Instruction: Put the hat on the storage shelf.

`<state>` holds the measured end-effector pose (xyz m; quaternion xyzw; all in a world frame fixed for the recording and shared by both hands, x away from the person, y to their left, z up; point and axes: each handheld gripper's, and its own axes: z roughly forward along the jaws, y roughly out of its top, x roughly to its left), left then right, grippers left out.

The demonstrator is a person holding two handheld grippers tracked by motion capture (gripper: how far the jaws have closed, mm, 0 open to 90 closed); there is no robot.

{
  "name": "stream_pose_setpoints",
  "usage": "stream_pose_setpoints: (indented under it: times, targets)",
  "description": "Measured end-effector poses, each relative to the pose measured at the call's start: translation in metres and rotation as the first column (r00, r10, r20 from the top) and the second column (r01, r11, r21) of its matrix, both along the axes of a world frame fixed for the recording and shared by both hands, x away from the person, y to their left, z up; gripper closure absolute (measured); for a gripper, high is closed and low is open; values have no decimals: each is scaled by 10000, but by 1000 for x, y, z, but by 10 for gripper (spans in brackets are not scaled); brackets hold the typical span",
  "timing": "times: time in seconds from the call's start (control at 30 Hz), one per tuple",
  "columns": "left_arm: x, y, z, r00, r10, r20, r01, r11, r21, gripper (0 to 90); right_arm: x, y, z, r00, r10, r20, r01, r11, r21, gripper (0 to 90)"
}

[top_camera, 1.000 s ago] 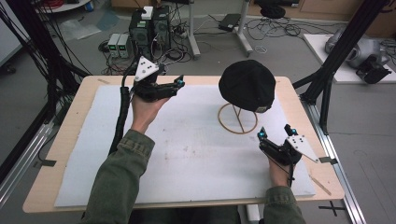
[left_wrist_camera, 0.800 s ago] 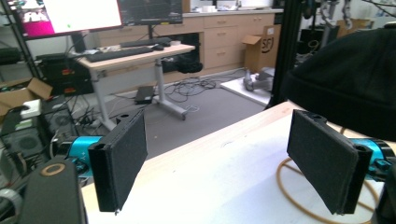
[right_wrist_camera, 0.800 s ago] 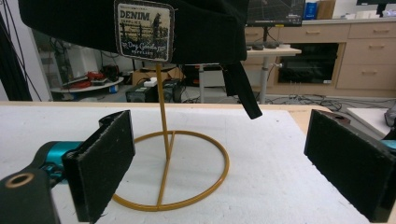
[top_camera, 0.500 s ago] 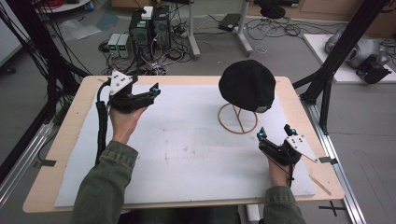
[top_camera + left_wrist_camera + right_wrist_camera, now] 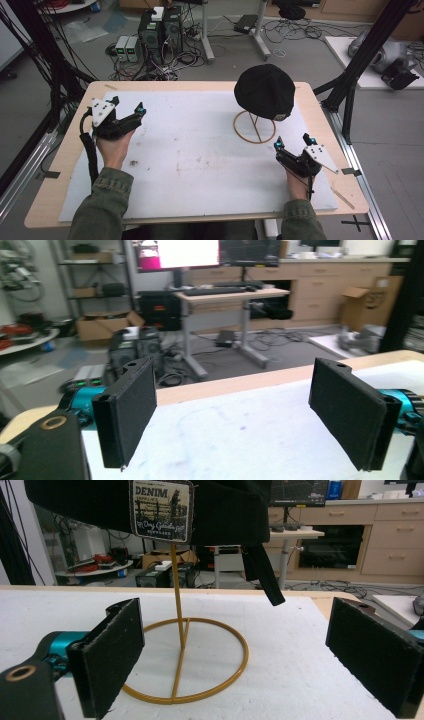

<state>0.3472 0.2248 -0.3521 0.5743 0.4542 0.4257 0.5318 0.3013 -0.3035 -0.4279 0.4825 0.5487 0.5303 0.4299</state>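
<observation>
A black cap rests on a yellow wire stand at the back right of the white mat. My left gripper is held open over the mat's left side, far from the cap, its jaws pointing to the back right. The left gripper view has the left gripper open with nothing between its black pads. My right gripper is open just in front of the stand. In the right gripper view, the right gripper faces the stand, with the cap and its patch above.
The mat lies on a wooden table. A black strap hangs from the cap's right side. Black frame posts rise beside the table's right edge. Computers and cables cover the floor behind.
My left gripper has moved left and back toward the person, away from the cap, staying open. The right gripper has not moved.
</observation>
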Motion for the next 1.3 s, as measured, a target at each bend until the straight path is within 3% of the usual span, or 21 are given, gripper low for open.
stream_pose_setpoints:
  times: [0.1,0.33,0.47,0.57,0.73,0.87,1.03,1.3]
  targets:
    - [-9,7,-8,9980,605,206,-605,9982,-12,210,0,0,0,10000,-32,-4,32,10000,-62,77]
    - [-28,19,-25,9830,1791,405,-1782,9837,-248,206,-3,4,0,9999,97,-86,-98,9998,-156,77]
    - [-38,24,-33,9815,1891,301,-1878,9813,-418,205,-3,4,0,10000,61,-53,-62,9999,-133,77]
    - [-47,24,-39,9767,2107,396,-2101,9775,-193,204,-4,4,0,10000,-38,-20,38,10000,-42,77]
    - [-60,23,-52,9698,2406,409,-2395,9704,-295,202,-6,4,-1,9999,-106,33,106,9999,42,77]
    - [-72,20,-60,9629,2638,569,-2645,9644,36,211,-7,3,-2,9997,-235,40,235,9996,127,77]
    - [-78,18,-64,9587,2761,677,-2771,9608,56,210,-9,3,-2,9994,-320,103,318,9994,138,77]
    - [-79,20,-68,9591,2789,482,-2785,9603,-144,210,-8,2,-3,9996,-276,50,275,9996,100,77]
